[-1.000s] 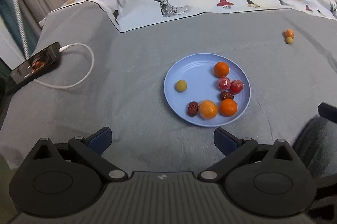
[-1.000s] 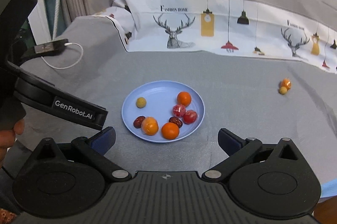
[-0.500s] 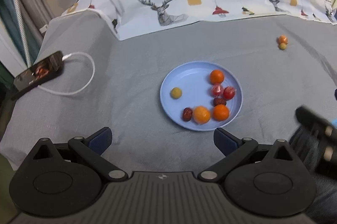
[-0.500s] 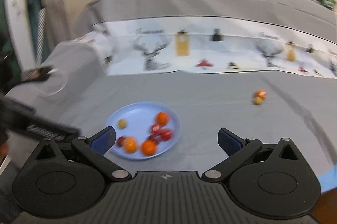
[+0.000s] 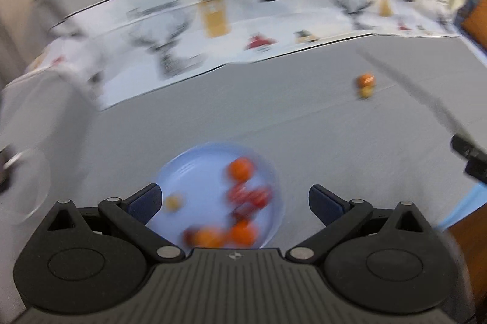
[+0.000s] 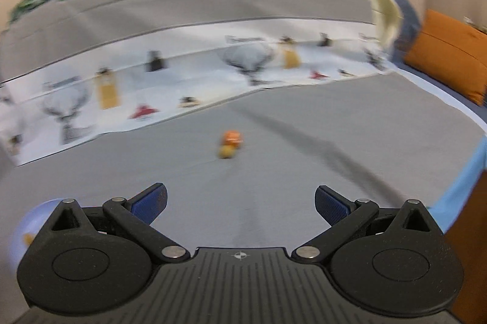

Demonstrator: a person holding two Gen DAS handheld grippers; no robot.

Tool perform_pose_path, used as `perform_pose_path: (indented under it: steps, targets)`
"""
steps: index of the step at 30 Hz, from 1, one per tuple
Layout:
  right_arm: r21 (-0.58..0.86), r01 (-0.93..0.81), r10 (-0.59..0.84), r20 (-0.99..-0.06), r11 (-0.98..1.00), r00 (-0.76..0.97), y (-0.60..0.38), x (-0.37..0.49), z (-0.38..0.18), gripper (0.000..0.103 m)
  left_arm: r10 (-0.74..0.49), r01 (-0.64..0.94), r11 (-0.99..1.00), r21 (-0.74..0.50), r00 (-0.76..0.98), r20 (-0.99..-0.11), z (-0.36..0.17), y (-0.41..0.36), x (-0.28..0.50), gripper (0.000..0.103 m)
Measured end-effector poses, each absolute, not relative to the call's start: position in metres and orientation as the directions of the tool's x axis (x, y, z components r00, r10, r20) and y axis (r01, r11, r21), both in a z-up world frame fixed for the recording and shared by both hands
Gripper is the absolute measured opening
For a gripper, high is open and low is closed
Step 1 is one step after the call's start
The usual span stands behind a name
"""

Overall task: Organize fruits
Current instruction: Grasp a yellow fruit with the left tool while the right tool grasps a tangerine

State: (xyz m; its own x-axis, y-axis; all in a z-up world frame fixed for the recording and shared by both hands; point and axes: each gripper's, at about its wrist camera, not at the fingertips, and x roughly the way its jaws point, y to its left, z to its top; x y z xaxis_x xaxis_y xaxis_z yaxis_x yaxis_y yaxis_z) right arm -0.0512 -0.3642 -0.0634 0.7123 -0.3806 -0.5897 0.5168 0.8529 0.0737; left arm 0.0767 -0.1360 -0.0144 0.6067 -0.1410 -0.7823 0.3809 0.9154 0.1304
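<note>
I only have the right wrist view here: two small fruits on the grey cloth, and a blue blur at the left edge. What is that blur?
Observer: A blue plate, seen in the left wrist view.
Reviewer: Anything on it?
Observer: Several fruits, orange, red and one yellow; too blurred to count.
Reviewer: Where is the left gripper?
Observer: The left gripper is over the plate's near side, fingers apart, holding nothing.
</note>
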Motion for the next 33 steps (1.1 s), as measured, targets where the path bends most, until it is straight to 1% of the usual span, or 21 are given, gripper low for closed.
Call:
perform_pose_path:
  steps: [3, 7, 11, 13, 16, 18, 20, 24, 27, 31, 33]
  targets:
    - [0.067, 0.576, -0.425, -0.607, 0.815, 0.672, -0.403, -0.038, -0.083, 0.102, -0.216, 0.465, 0.879, 0.105, 0.585, -0.782, -0.036, -0.202, 0.105, 0.103]
    - [0.054, 0.619, -0.448, -0.641, 0.783, 0.623, -0.450, -0.010, -0.114, 0.102, -0.252, 0.513, 0.851, 0.111, 0.585, -0.771, -0.080, -0.291, 0.149, 0.103]
    - [0.071, 0.632, -0.431, -0.672, 0.772, 0.602, -0.480, 0.013, -0.143, 0.102, -0.274, 0.583, 0.800, 0.141, 0.564, -0.780, -0.131, -0.369, 0.195, 0.103]
    - [0.076, 0.625, -0.416, -0.682, 0.777, 0.601, -0.491, 0.024, -0.156, 0.102, -0.279, 0.599, 0.788, 0.143, 0.553, -0.785, -0.154, -0.398, 0.215, 0.103]
    - [0.082, 0.613, -0.395, -0.696, 0.786, 0.599, -0.503, 0.042, -0.174, 0.102, -0.253, 0.603, 0.783, 0.153, 0.533, -0.807, -0.185, -0.426, 0.243, 0.103]
    - [0.081, 0.607, -0.385, -0.705, 0.791, 0.595, -0.510, 0.055, -0.187, 0.102, -0.216, 0.592, 0.787, 0.172, 0.526, -0.822, -0.203, -0.435, 0.261, 0.103]
    - [0.080, 0.596, -0.376, -0.708, 0.799, 0.598, -0.516, 0.069, -0.197, 0.102, -0.249, 0.576, 0.808, 0.119, 0.518, -0.818, -0.207, -0.427, 0.275, 0.103]
    - [0.090, 0.523, -0.321, -0.699, 0.848, 0.639, -0.518, 0.103, -0.212, 0.102, -0.244, 0.514, 0.854, 0.081, 0.532, -0.811, -0.208, -0.396, 0.300, 0.103]
    - [0.098, 0.451, -0.266, -0.691, 0.887, 0.672, -0.512, 0.133, -0.224, 0.102, -0.256, 0.535, 0.840, 0.091, 0.539, -0.802, -0.210, -0.383, 0.308, 0.103]
    - [0.031, 0.344, -0.239, -0.662, 0.938, 0.710, -0.494, 0.167, -0.231, 0.102, -0.273, 0.561, 0.821, 0.106, 0.550, -0.789, -0.207, -0.372, 0.310, 0.103]
    - [0.032, 0.280, -0.193, -0.650, 0.959, 0.735, -0.488, 0.177, -0.230, 0.102, -0.276, 0.563, 0.820, 0.107, 0.552, -0.786, -0.206, -0.368, 0.310, 0.103]
